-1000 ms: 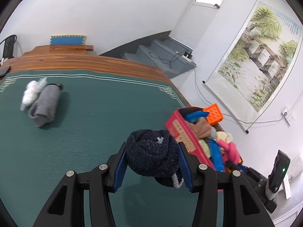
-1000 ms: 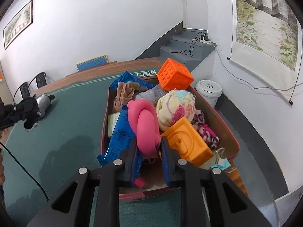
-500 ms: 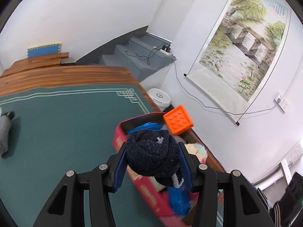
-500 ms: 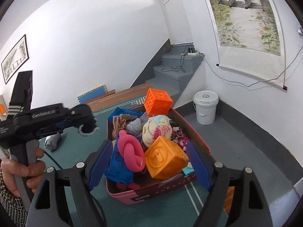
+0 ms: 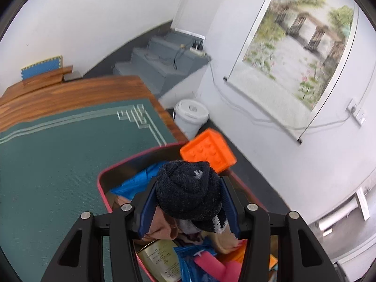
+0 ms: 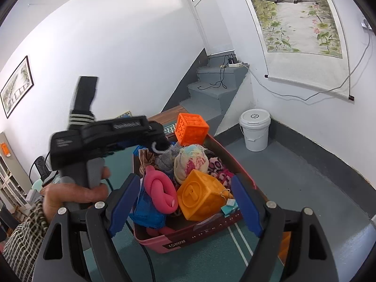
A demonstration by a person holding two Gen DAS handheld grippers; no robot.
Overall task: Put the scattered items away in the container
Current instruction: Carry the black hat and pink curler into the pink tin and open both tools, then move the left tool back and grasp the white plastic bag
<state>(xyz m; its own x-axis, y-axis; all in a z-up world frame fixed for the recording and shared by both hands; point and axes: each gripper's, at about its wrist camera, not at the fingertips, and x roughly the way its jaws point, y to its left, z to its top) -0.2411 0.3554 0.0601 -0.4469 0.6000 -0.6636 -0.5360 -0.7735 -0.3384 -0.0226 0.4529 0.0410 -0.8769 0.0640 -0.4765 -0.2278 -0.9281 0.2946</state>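
My left gripper (image 5: 189,208) is shut on a rolled dark navy sock (image 5: 188,190) and holds it above the far end of the red box (image 5: 102,188). The right wrist view shows the left gripper (image 6: 155,141) over the red box (image 6: 199,232), which is full of toys and cloth: an orange cube (image 6: 202,193), a pink knotted toy (image 6: 161,189), a blue packet (image 6: 148,208), a pastel cloth ball (image 6: 191,161) and an orange grid cube (image 6: 191,128). My right gripper (image 6: 183,206) is open and empty, just in front of the box.
The box sits on a green mat (image 5: 47,164) at the table's right edge. A white bucket (image 6: 255,129) stands on the floor beyond. Grey stairs (image 6: 211,91) and a wall scroll (image 6: 293,14) are behind. The person's hand (image 6: 72,192) holds the left gripper.
My left gripper carried the sock from over the mat to above the box. My right gripper let go of the pink toy, opened wide and drew back from the box.
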